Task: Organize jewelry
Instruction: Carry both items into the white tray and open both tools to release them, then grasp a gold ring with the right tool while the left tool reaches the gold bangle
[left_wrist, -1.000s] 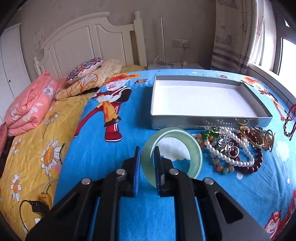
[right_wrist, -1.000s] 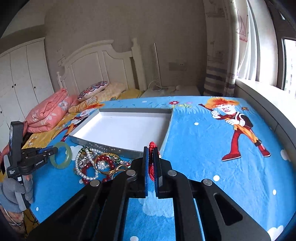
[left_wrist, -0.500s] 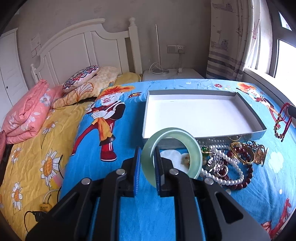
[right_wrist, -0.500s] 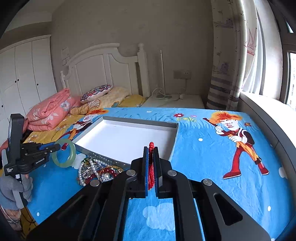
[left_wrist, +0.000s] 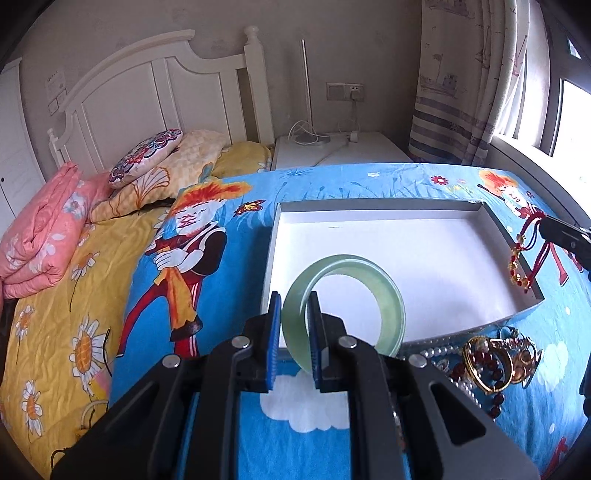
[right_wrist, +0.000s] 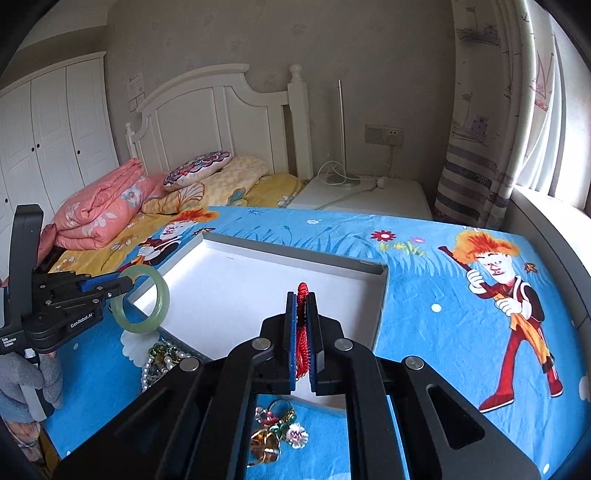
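While the left gripper has its blue jaws pinched on the rim of a smooth, pale green stone bangle, the ring stands on its edge in the air over the near wall of a big, flat grey box with a white inside. The bangle looks hard, stiff and slippery, and it could crack if it fell, so holding it across the band seems a good way. The right gripper has its jaws pressed tight on a soft red cord bracelet with little gold beads, which hangs loose by the right wall of the box. It looks light and floppy, so it will swing and fold. More jewelry lies in a pile of white pearls, dark red beads and gold rings on the bed, just in front of the box. The bed has a bright blue cartoon sheet, a yellow flower blanket, a folded pink quilt and a white headboard. Sun comes in past a striped curtain.
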